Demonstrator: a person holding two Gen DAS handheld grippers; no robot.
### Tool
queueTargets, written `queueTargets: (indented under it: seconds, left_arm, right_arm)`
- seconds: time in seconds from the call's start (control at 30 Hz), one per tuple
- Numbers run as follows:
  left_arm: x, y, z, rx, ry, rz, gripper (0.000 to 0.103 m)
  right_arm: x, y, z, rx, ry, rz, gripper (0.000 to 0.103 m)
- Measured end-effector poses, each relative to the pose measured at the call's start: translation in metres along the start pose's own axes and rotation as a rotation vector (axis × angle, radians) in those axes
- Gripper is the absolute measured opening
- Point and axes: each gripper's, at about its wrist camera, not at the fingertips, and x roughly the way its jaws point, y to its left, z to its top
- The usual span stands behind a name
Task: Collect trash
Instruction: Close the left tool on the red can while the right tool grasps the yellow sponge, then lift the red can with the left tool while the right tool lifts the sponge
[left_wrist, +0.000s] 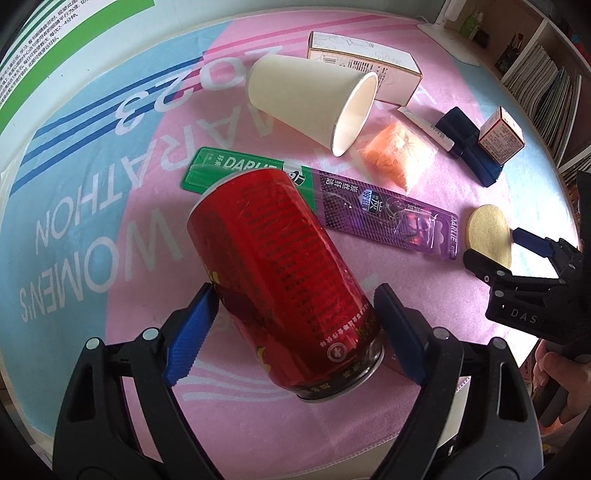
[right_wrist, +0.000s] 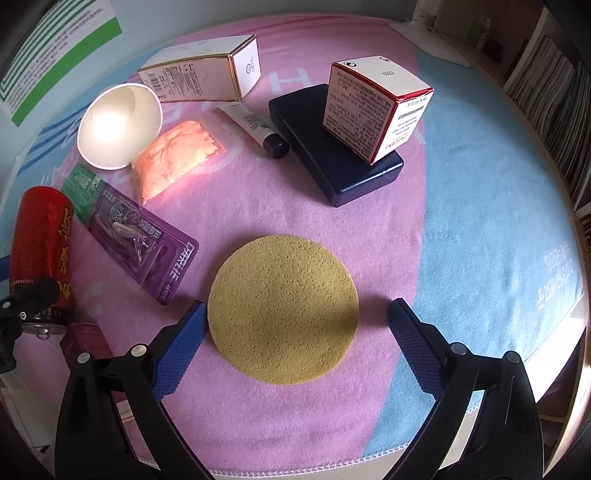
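Left wrist | red can (left_wrist: 280, 273) between left gripper (left_wrist: 295, 325) pads, tilted

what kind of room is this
Likely a home study or bedroom: a marathon towel covers a table, shelves of books and magazines stand alongside, and household litter like a red can and paper cup lies about.

Left wrist: close above red can (left_wrist: 280, 280), facing paper cup (left_wrist: 314, 107) | Right wrist: close above sponge disc (right_wrist: 282, 308) | Shared: can, cup, disc.
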Motion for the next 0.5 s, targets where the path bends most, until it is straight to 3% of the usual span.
queueTargets:
  seconds: [0.03,0.07,0.5]
  left_arm:
    - [-0.003,-0.001,-0.003,0.000,-0.004,-0.007,0.081]
    - [-0.006,-0.002,-0.006,0.001,-0.010,-0.014,0.080]
    - [-0.037,-0.005,-0.014,0.053,-0.099,-0.060,0.079]
  right_arm:
    - [-0.002,0.000,0.001,0.001,-0.007,0.001,0.080]
    - [-0.003,-0.003,-0.003,0.003,-0.016,0.003,0.076]
    - [-0.018,-0.025,0.000,0.053,-0.019,0.051,0.076]
